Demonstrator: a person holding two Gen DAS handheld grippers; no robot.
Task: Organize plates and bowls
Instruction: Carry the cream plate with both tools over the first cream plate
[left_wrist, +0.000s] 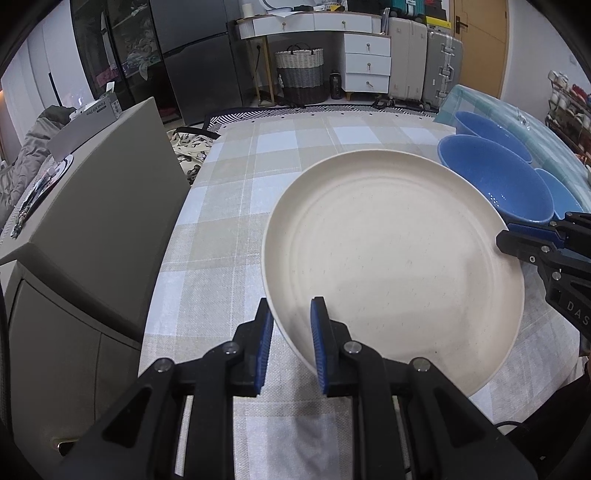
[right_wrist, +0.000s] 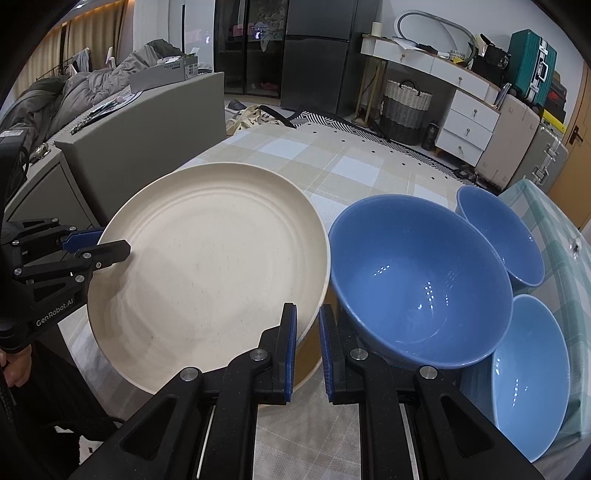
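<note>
The big round cream plate (left_wrist: 391, 266) was held up over the checked cloth on the worktop (left_wrist: 258, 177), gripped at two edges. The left tongs (left_wrist: 291, 328) were clamped on the plate's near-left rim, one blue pad under the rim and one on top. The right tongs (right_wrist: 307, 332) were clamped on the rim on the other side, next to the bowls. So the plate lay between the two tongs, and both hands were as near to it as they could be.

The plate looked tipped, with the left side a bit higher in the right camera's view. Just beside its right edge sat the large dark blue bowl (right_wrist: 417, 280). I could not tell if they touched. Behind that was a smaller dark blue bowl (right_wrist: 498, 236), and nearer was a light blue bowl (right_wrist: 532, 373).

The next move probably had to keep the plate clear of the large bowl, with both hands moving together so it stayed level.
</note>
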